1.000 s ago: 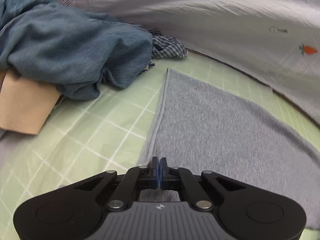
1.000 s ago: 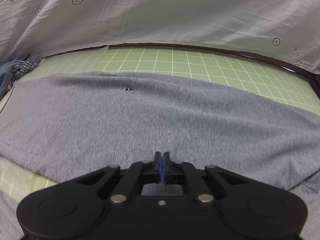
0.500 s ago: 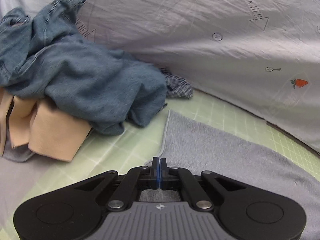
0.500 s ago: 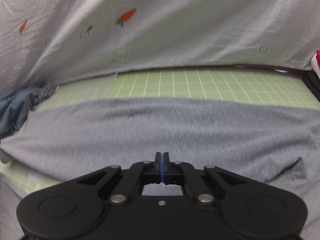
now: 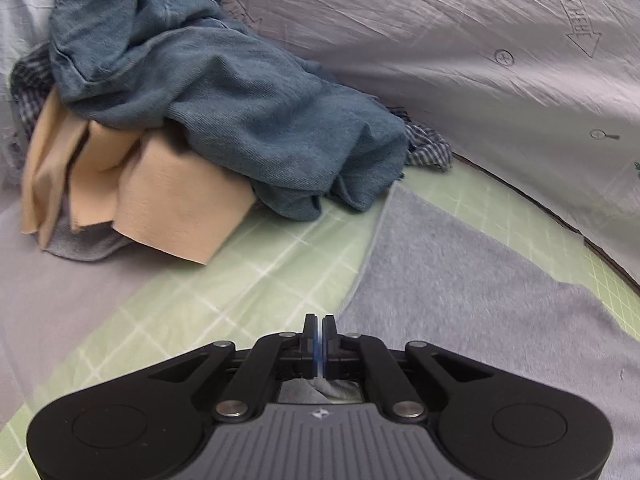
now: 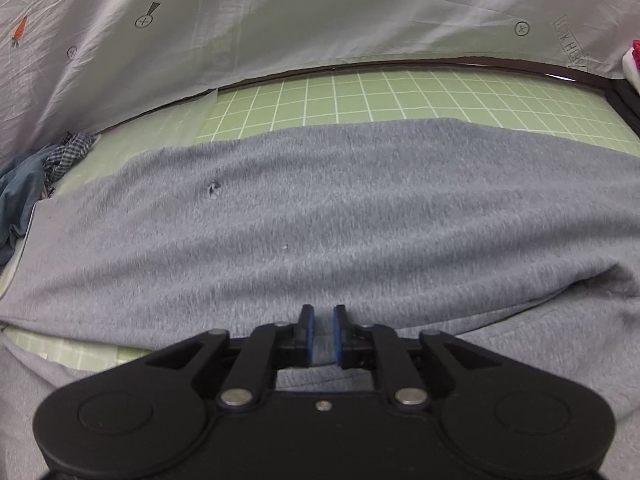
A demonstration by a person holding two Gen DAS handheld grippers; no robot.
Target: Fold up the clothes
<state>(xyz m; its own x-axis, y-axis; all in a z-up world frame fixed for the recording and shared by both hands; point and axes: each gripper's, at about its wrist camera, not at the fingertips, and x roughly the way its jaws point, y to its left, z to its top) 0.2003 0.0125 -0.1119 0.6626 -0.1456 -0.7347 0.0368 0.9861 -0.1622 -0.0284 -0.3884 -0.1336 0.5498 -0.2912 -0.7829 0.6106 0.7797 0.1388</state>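
Behind the green grid mat, a pale printed sheet with carrots and small symbols rises as a backdrop along the mat's far edge. On the mat lies the grey garment, spread wide across it, its far hem straight and its near part folded back over a lower grey layer; a small dark fleck marks the cloth toward the mat's left side. At the mat's left end sits a heap of unfolded clothes: a blue denim garment draped on top, a beige cloth beneath it, and a checked fabric poking out against the sheet. The heap stands near the grey garment's left edge, the denim almost touching its corner. At the mat's near side, the left gripper has its jaws pressed together, with grey cloth bunched just behind them, clenched on the grey garment. The right gripper has its blue pads slightly parted, with a strip of grey cloth between them; whether it grips cannot be told.
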